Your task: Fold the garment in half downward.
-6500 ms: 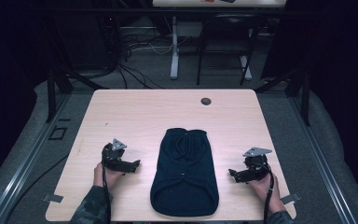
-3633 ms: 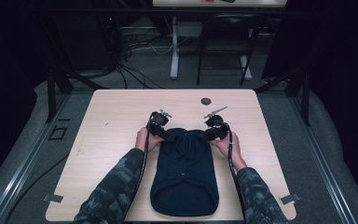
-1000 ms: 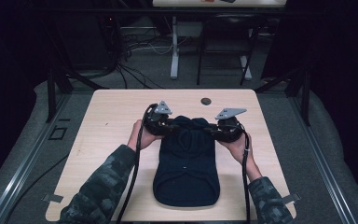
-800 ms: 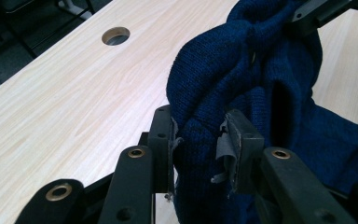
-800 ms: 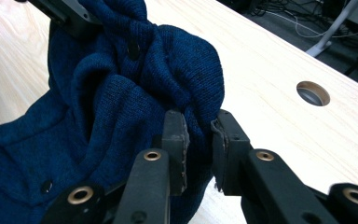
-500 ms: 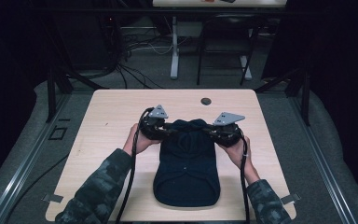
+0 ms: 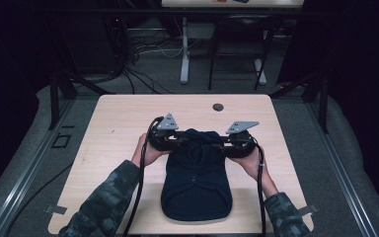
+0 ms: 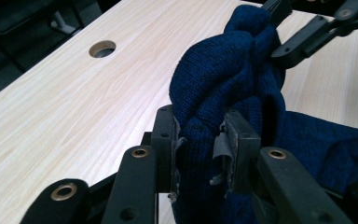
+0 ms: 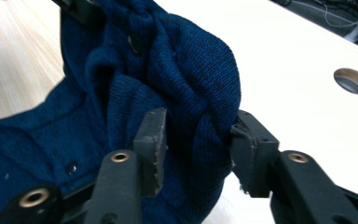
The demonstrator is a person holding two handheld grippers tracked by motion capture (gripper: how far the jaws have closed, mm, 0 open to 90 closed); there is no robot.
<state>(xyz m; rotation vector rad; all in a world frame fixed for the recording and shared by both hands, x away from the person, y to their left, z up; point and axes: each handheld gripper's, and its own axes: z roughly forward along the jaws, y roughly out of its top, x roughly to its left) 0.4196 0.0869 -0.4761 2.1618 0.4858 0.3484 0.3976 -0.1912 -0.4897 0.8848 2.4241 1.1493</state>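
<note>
- High view: your dark blue knitted garment lies bunched at its far end on the surface.
- Left tongs pinch its knit; right tongs, just loosening, still clasp a fold.

Wooden table, round hole near far edge.

1. Both forearms wear long sleeves in a grey-green camouflage pattern, reaching to the wrists.
2. The left gripper and the right gripper have black bodies, each topped by a grey three-cornered plate with small dark dots.
3. A black cable trails from each gripper back along the forearm.
4. In the gripper views the jaws are black bars with brass-coloured rivets at the joints.
5. The left gripper's blocky pads carry frayed grey tape along their inner faces.
</note>
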